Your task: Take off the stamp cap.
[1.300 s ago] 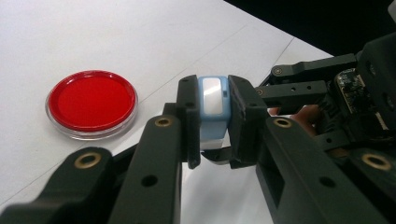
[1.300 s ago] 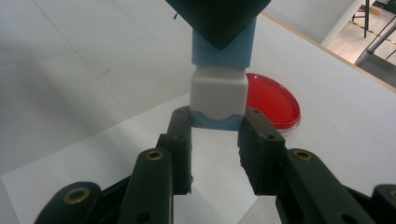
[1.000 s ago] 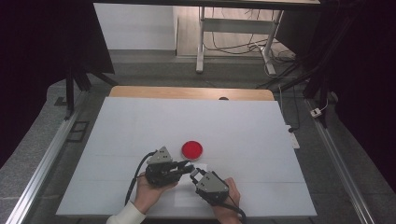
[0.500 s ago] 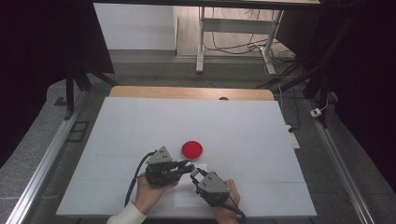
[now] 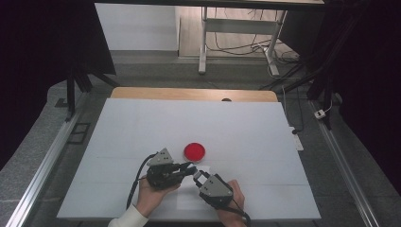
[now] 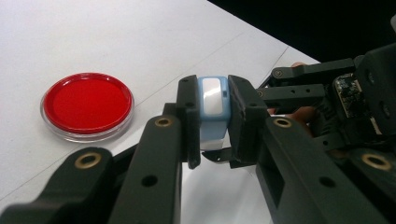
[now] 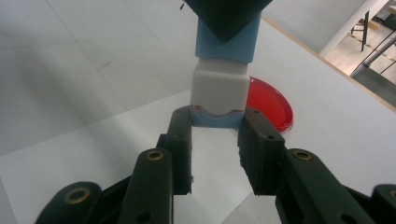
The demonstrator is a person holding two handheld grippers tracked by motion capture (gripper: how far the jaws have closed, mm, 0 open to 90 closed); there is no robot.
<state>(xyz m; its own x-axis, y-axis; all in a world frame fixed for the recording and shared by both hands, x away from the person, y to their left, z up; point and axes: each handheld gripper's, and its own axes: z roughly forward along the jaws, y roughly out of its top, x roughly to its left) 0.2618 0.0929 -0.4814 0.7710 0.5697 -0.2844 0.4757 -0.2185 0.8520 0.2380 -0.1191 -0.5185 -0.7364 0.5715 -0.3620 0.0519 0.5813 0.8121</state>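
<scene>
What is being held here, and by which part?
A small blue-and-white block: the left tool clamps its blue sides, the right tool grips the blue end below its white section. The red dish lies untouched.

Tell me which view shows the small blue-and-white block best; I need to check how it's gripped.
The right gripper view: the blue-and-white block stands close and unblurred, white part over blue end between the jaws. The left gripper view shows its end face clamped between jaws. In the high view it can't be made out.

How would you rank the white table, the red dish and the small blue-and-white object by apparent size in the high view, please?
1. White table, by far the largest.
2. Red dish.
3. Blue-and-white object, a speck between the two tools' tips.
</scene>
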